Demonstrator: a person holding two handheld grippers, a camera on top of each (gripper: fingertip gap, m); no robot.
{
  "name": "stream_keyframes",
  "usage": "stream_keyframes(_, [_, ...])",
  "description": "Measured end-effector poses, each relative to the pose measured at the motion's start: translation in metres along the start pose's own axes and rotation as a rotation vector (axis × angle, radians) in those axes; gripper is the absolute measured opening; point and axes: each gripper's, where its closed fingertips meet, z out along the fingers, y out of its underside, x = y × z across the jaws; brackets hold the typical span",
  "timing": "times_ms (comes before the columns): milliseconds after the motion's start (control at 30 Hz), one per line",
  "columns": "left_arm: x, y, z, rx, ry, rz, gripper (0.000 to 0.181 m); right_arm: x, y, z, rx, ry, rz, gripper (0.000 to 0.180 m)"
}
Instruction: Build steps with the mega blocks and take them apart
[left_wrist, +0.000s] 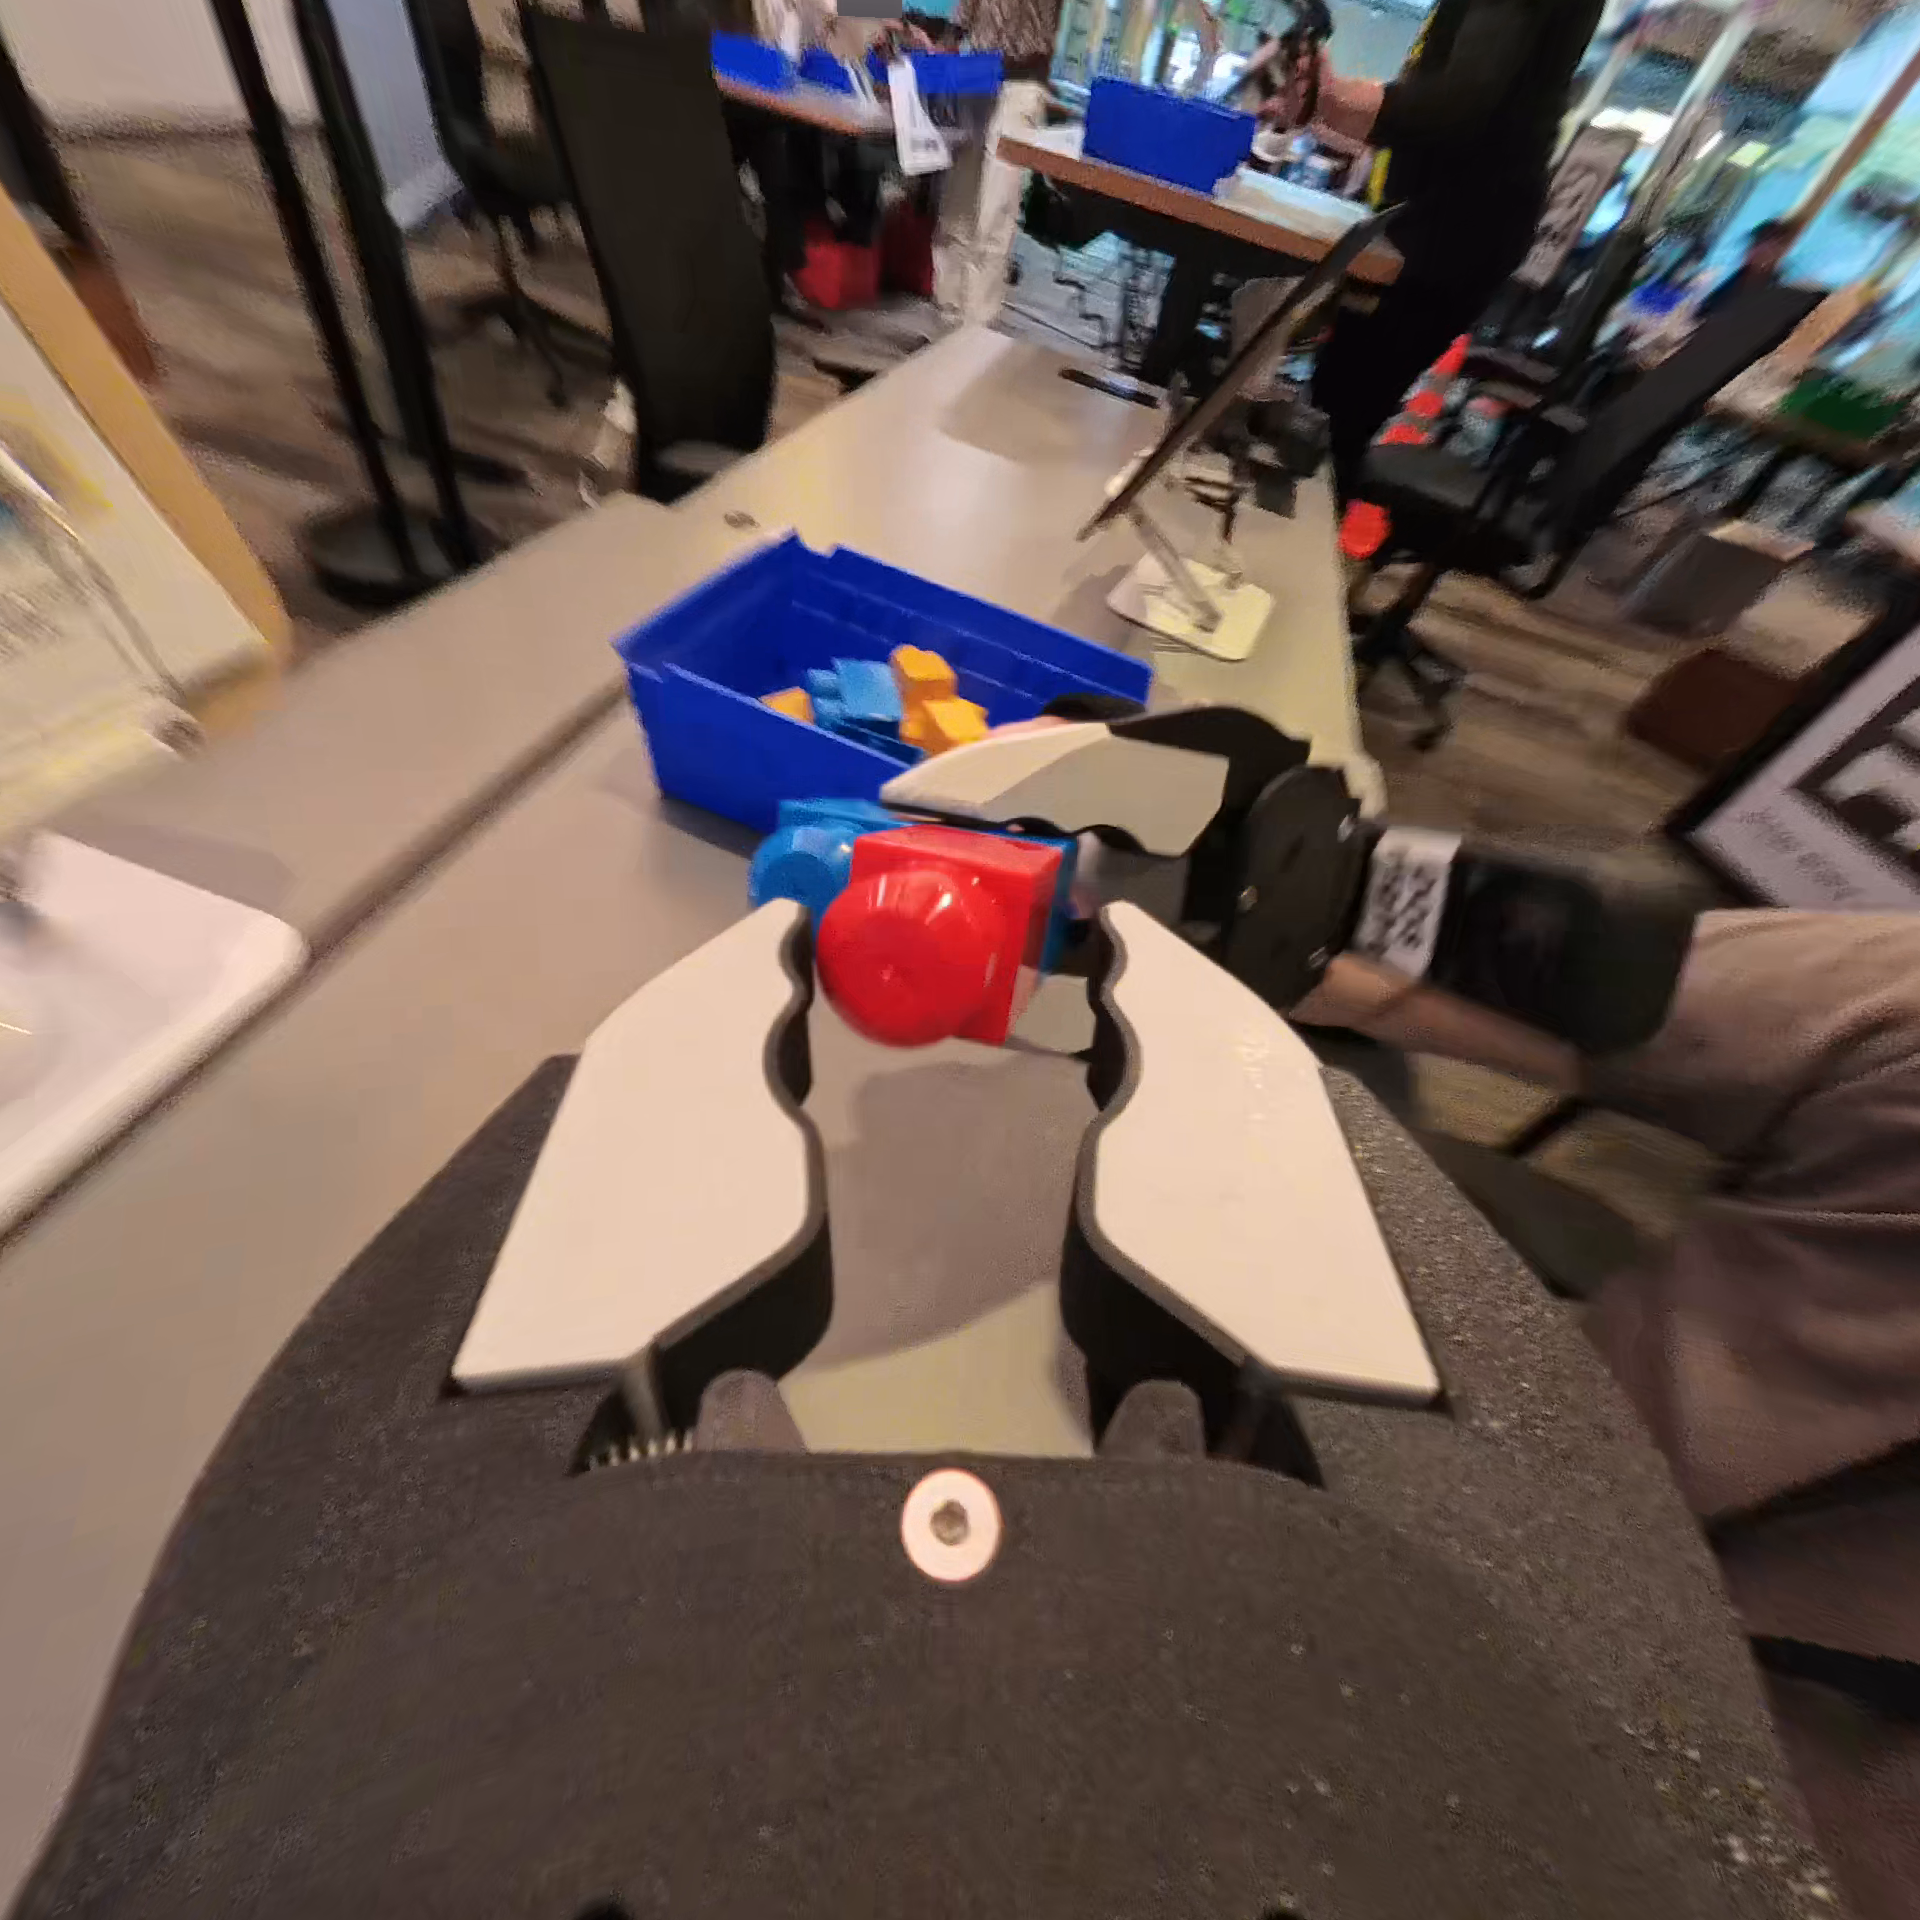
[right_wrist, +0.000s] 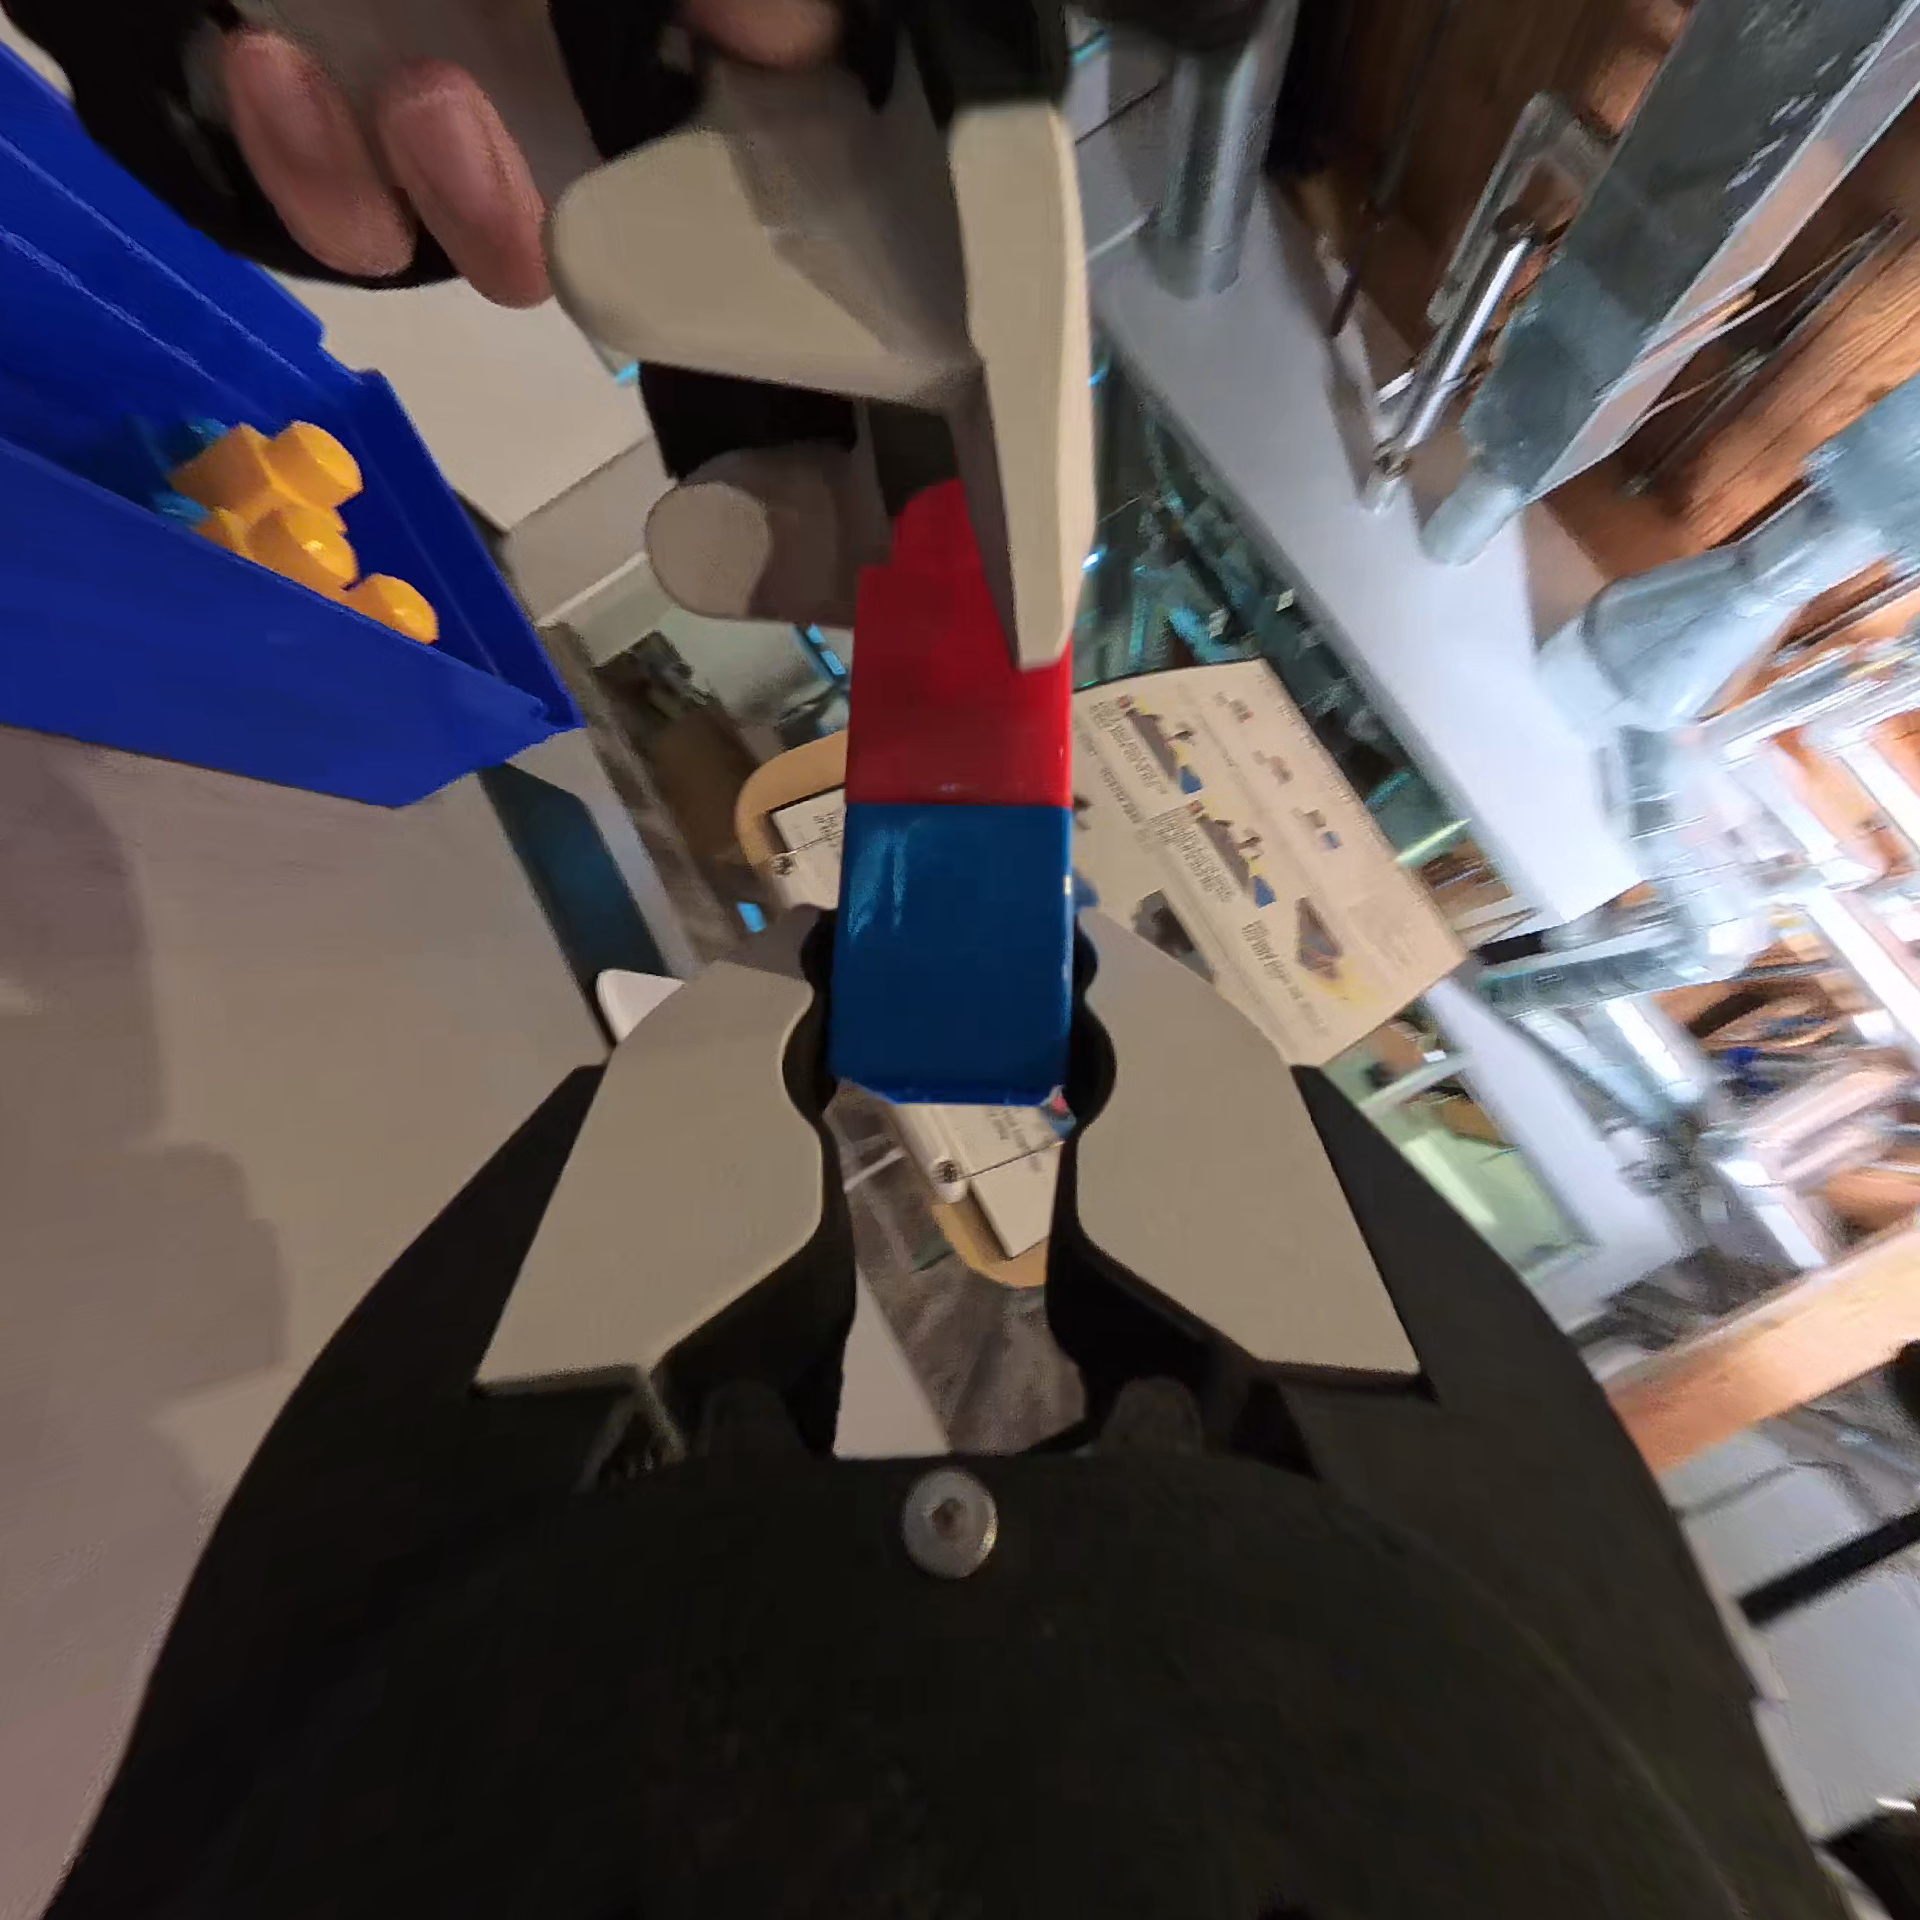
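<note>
A red block (left_wrist: 925, 935) is joined to a blue block (left_wrist: 800, 862) and both are held above the grey table (left_wrist: 416, 987). My right gripper (right_wrist: 951, 997) is shut on the blue block (right_wrist: 951, 966), with the red block (right_wrist: 956, 727) sticking out beyond it. In the left wrist view its upper finger (left_wrist: 1049, 774) reaches in from the right. My left gripper (left_wrist: 951, 925) is open, its fingertips on either side of the red block with a small gap on the right. It also shows at the top of the right wrist view (right_wrist: 873, 592).
A blue bin (left_wrist: 727, 727) holding yellow blocks (left_wrist: 935, 707) and light blue blocks (left_wrist: 862, 691) stands just behind; it also shows in the right wrist view (right_wrist: 208, 675). A screen on a stand (left_wrist: 1226, 416) is farther back. A white tray (left_wrist: 125, 987) lies at the left. Spacing between my two grippers at the tips: around 4 centimeters.
</note>
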Motion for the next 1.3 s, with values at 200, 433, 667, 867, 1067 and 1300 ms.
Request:
stream_keyframes(200, [0.002,-0.001,-0.017,0.047,-0.211,0.546,0.067,-0.012,-0.016,-0.016,0.106,-0.648,0.746,0.041])
stream_keyframes(433, [0.027,0.026,0.016,0.003,-0.066,0.623,0.058,-0.037,-0.023,-0.046,0.139,-1.048,0.840,0.041])
stream_keyframes(667, [0.031,0.026,0.021,-0.069,0.105,0.428,0.037,-0.039,-0.011,-0.051,0.084,-1.078,0.786,0.041])
stream_keyframes(867, [0.001,-0.020,-0.045,0.183,0.004,0.318,0.037,0.033,0.066,-0.056,-0.134,-0.820,0.718,0.042])
stream_keyframes(1067, [0.014,0.009,-0.011,0.001,0.011,0.417,0.038,0.104,0.279,-0.123,-0.918,-0.312,0.758,0.042])
stream_keyframes(1300, [0.023,0.026,0.023,-0.049,0.137,0.223,0.038,0.096,0.352,-0.147,-1.174,-0.226,0.647,0.058])
